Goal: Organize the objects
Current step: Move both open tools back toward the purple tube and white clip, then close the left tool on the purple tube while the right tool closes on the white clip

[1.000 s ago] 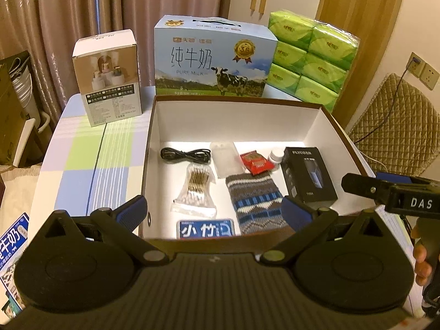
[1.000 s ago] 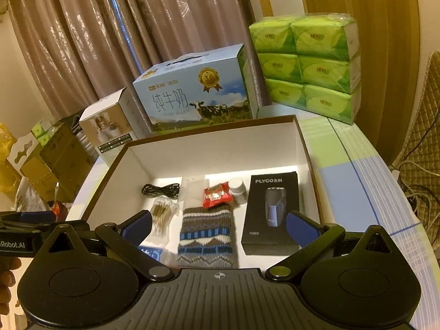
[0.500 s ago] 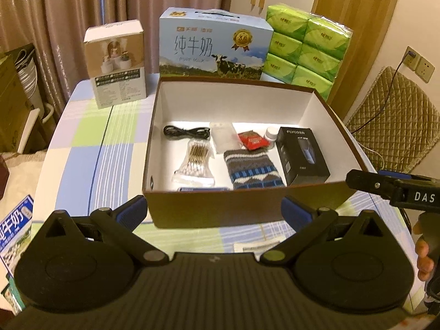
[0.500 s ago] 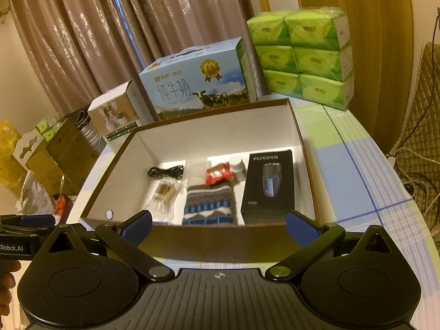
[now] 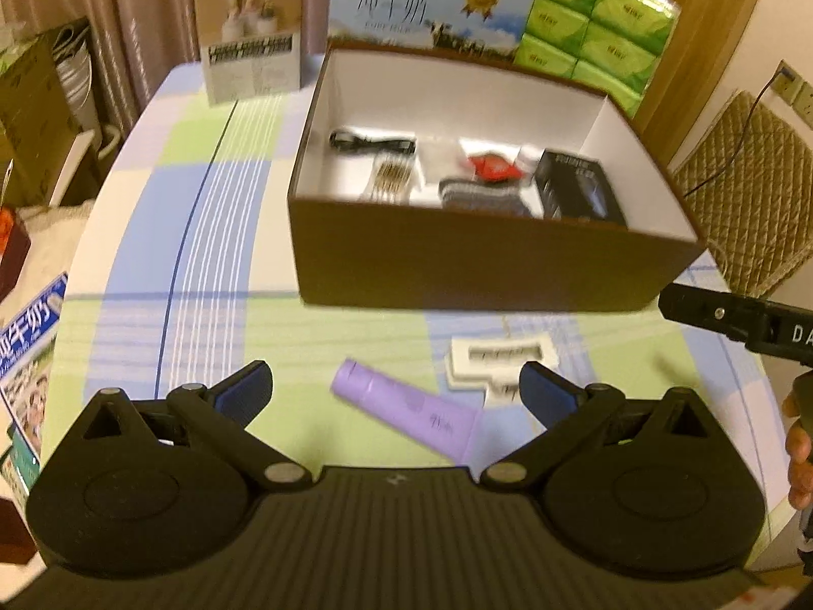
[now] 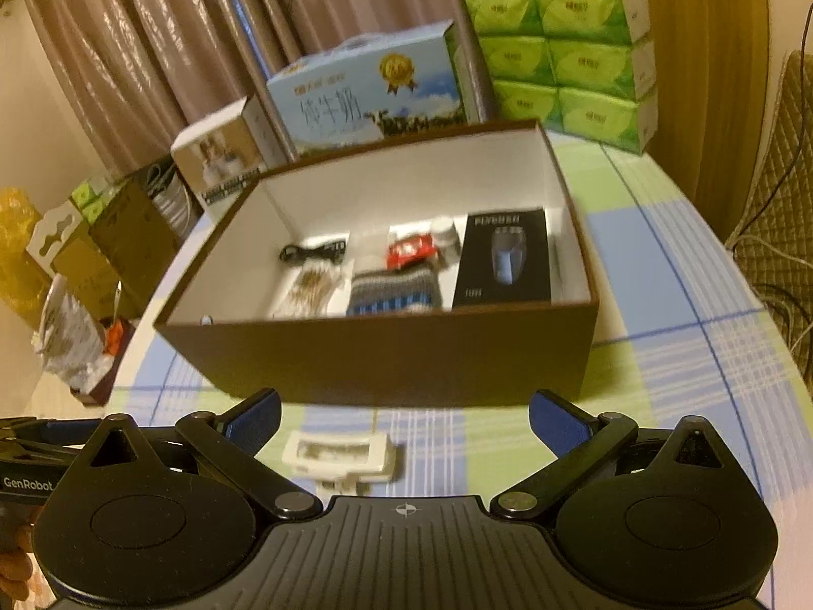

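The left gripper (image 5: pixel 394 392) hangs above the near edge of the table (image 5: pixel 152 234), its blue-padded fingers (image 5: pixel 244 392) spread wide with nothing between them. The right gripper (image 6: pixel 404 419) is likewise wide apart and empty, held over the same near edge; in the left wrist view its black body comes in from the right, with part of a hand (image 5: pixel 799 450) below it.

A brown cardboard box (image 5: pixel 488 269) with a white interior stands in the middle of the table, open at the top. Inside lie a coiled black cable (image 5: pixel 368 142) toward the back left corner, a bag of cotton swabs (image 5: pixel 391 178) in front of it, a knitted grey and blue pouch (image 6: pixel 394 292) in the middle, a red packet (image 6: pixel 410 250) behind the pouch, a small white bottle (image 6: pixel 443 234) beside the packet, and a black shaver box (image 6: pixel 505 256) along the right wall.

Outside the box, near the front edge of the table, a purple tube (image 5: pixel 406 414) lies flat and tilted, and just to its right lies a white plastic tray (image 5: pixel 500 356); whether they touch is unclear.

Along the far edge stand a milk carton (image 5: pixel 432 7), a stack of green tissue packs (image 5: pixel 599 15) at its right and a small beige product box (image 5: pixel 251 28) at its left.
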The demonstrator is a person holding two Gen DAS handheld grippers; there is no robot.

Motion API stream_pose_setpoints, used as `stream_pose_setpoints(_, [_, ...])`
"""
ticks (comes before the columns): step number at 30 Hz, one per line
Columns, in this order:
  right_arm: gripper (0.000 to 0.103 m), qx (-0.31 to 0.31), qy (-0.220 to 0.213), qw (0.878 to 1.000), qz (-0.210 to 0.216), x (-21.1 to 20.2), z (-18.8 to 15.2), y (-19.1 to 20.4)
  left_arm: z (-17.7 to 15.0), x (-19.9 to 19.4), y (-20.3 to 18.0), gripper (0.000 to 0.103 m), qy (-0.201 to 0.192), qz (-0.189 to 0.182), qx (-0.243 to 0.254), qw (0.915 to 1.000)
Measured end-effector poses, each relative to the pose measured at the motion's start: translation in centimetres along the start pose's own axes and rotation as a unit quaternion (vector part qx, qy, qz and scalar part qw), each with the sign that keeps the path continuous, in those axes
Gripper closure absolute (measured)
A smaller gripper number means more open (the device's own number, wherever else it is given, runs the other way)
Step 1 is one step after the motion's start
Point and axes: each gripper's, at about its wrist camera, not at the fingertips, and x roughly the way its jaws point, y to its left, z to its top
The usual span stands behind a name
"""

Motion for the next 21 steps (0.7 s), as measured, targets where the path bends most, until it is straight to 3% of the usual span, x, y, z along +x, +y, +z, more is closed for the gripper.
stream_pose_setpoints(21, [0.002, -0.003, 0.065, 0.998, -0.011, 3.5, -4.2, 0.2, -2.9, 2.7, 0.9, 0.001, 0.042, 0.023, -0.027, 0.9985])
